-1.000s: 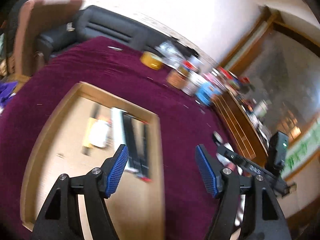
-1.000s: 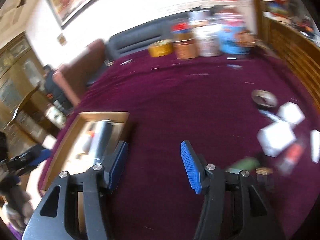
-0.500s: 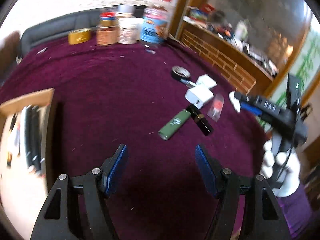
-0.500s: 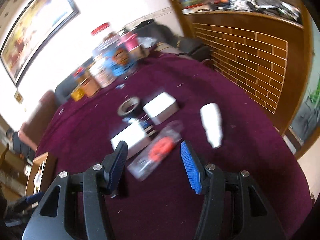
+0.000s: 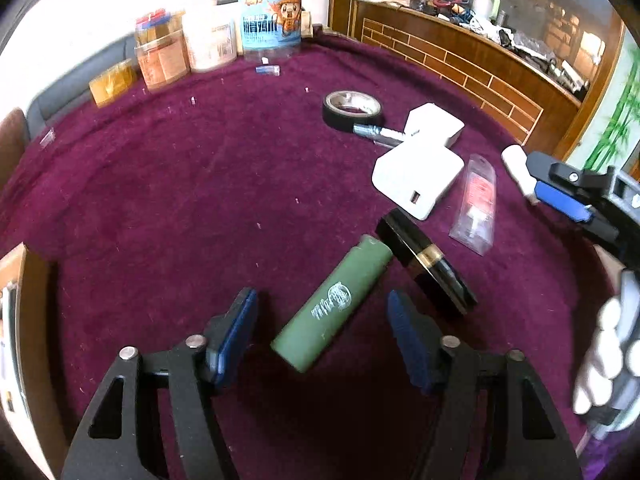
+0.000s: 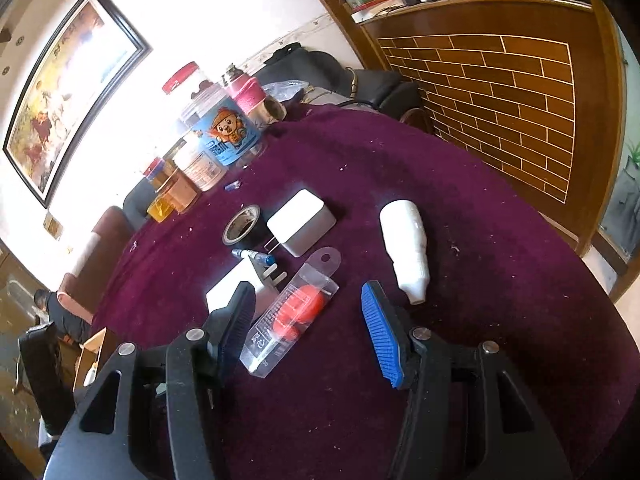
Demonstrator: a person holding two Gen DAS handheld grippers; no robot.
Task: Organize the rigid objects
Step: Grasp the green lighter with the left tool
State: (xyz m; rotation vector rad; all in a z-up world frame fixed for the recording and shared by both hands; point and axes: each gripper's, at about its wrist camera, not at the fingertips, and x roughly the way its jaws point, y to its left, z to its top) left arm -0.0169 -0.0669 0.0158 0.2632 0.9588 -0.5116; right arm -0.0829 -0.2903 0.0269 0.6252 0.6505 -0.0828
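My left gripper (image 5: pixel 320 328) is open, its jaws on either side of a green lighter (image 5: pixel 336 306) lying on the purple cloth. A black tube with a gold band (image 5: pixel 426 258) lies next to it. Two white chargers (image 5: pixel 416 178) (image 5: pixel 434 124), a black tape roll (image 5: pixel 352 109) and a small pen (image 5: pixel 380 134) lie beyond. My right gripper (image 6: pixel 308 332) is open over a clear packet with a red item (image 6: pixel 296 310). A white bottle (image 6: pixel 406 244) lies to its right. The right gripper also shows at the right edge of the left wrist view (image 5: pixel 568 196).
Several jars and a blue-labelled tub (image 5: pixel 272 24) stand at the table's far edge (image 6: pixel 224 132). A wooden tray's rim (image 5: pixel 24 272) shows at the left (image 6: pixel 94 346). A brick-patterned wooden counter (image 6: pixel 500 80) runs along the right.
Both grippers have swung from the tray toward the loose objects and come lower. The left now brackets the green lighter; the right is over the clear packet.
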